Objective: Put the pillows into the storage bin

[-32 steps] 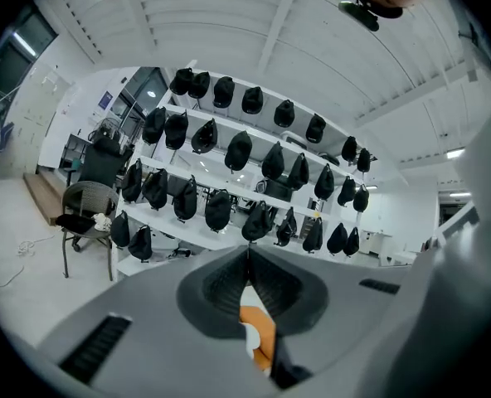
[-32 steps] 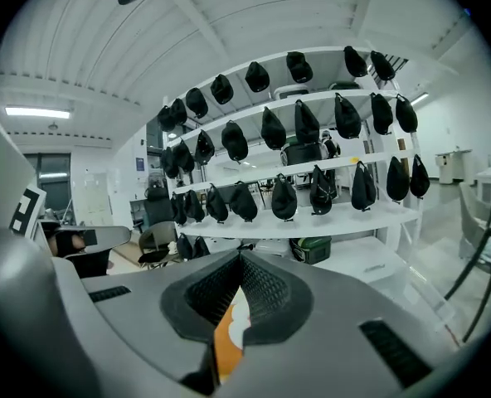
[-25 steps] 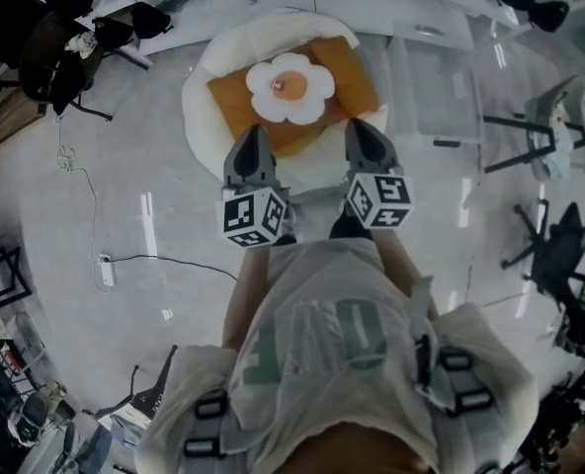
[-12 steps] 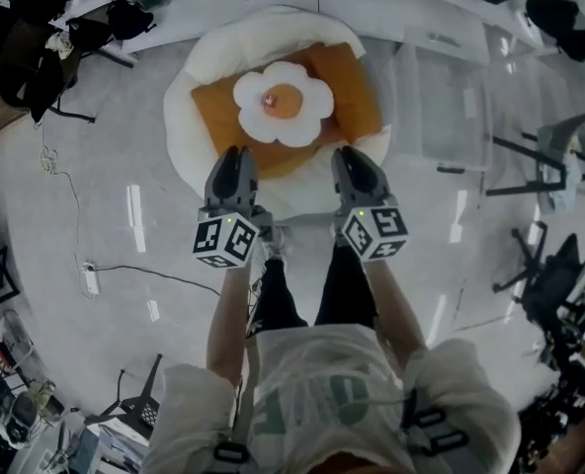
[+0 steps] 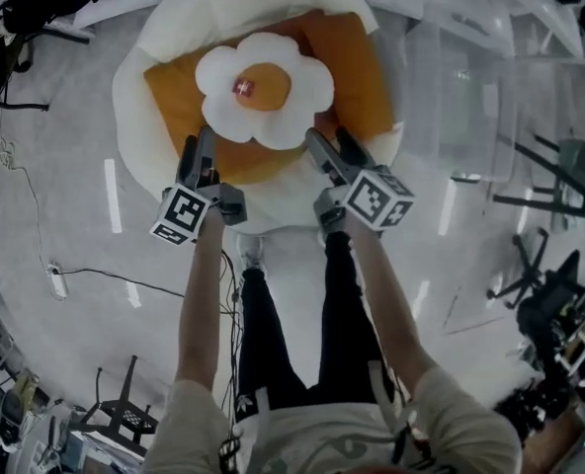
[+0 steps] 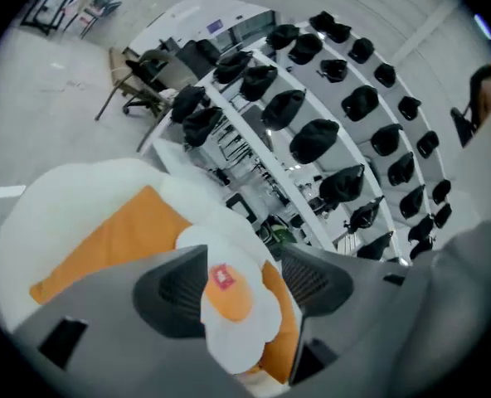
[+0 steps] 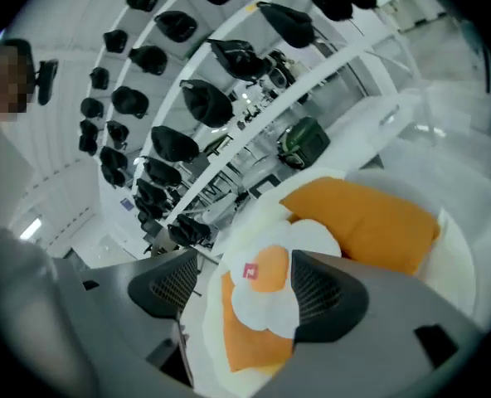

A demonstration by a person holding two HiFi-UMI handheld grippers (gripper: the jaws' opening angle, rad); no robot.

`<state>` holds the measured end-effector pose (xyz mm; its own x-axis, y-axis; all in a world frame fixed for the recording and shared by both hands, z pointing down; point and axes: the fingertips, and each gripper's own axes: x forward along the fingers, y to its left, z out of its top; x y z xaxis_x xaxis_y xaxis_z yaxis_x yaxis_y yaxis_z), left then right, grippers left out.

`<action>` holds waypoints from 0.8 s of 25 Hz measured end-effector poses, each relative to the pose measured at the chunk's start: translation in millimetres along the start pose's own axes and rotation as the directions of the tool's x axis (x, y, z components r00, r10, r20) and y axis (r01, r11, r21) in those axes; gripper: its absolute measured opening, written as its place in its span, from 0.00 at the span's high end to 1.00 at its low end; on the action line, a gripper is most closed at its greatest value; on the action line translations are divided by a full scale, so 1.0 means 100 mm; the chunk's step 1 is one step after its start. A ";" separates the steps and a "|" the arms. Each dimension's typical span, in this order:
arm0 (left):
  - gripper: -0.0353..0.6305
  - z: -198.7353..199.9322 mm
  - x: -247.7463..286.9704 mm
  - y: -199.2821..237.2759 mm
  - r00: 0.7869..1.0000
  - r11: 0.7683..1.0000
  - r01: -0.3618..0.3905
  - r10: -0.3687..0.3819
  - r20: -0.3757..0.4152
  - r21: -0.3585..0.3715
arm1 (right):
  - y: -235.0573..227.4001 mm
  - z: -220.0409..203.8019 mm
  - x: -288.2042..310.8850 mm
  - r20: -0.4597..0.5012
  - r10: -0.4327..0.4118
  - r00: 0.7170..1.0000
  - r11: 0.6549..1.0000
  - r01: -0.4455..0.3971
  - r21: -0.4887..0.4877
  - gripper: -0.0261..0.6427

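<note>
A flower-shaped pillow, white with an orange centre, lies on an orange square pillow. Both rest on a big round white cushion on the floor. My left gripper hovers at the flower pillow's near left edge. My right gripper is at its near right edge. Both have just been opening and stand open, gripping nothing. In the left gripper view the flower pillow shows ahead between the left gripper fingers. The right gripper frames the flower pillow likewise, with the orange pillow beyond.
A clear plastic storage bin stands on the floor to the right of the cushion. Office chairs are further right. A power strip with cable lies at the left. Curved shelves of black bags stand behind the pillows.
Both grippers have dropped from in front of the person's chest down to the pillows' near edge. Their jaws went from shut to open. The pillows now look larger and closer.
</note>
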<state>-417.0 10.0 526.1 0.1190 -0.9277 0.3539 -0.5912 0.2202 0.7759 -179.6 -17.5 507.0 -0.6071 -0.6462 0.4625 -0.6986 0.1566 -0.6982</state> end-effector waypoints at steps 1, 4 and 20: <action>0.56 -0.08 0.08 0.20 1.000 0.998 -0.018 0.018 0.002 -0.054 | -0.16 -0.09 0.11 -0.010 -0.002 1.000 0.998 0.002 0.062 0.48; 0.56 -0.31 0.31 0.72 0.999 0.976 -0.045 0.047 0.005 -0.215 | -0.53 -0.32 0.41 -0.017 0.016 1.000 0.964 -0.011 0.267 0.48; 0.56 -1.00 0.89 1.44 0.995 0.904 0.017 -0.058 -0.084 -0.428 | -1.08 -1.19 1.05 -0.076 0.099 0.992 0.867 -0.048 0.496 0.49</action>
<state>-411.8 -11.2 721.4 0.2197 -0.9104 0.3506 -0.1910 0.3123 0.9306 -212.9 -13.5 695.6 -0.6999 -0.5692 0.4315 -0.3888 -0.2031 -0.8986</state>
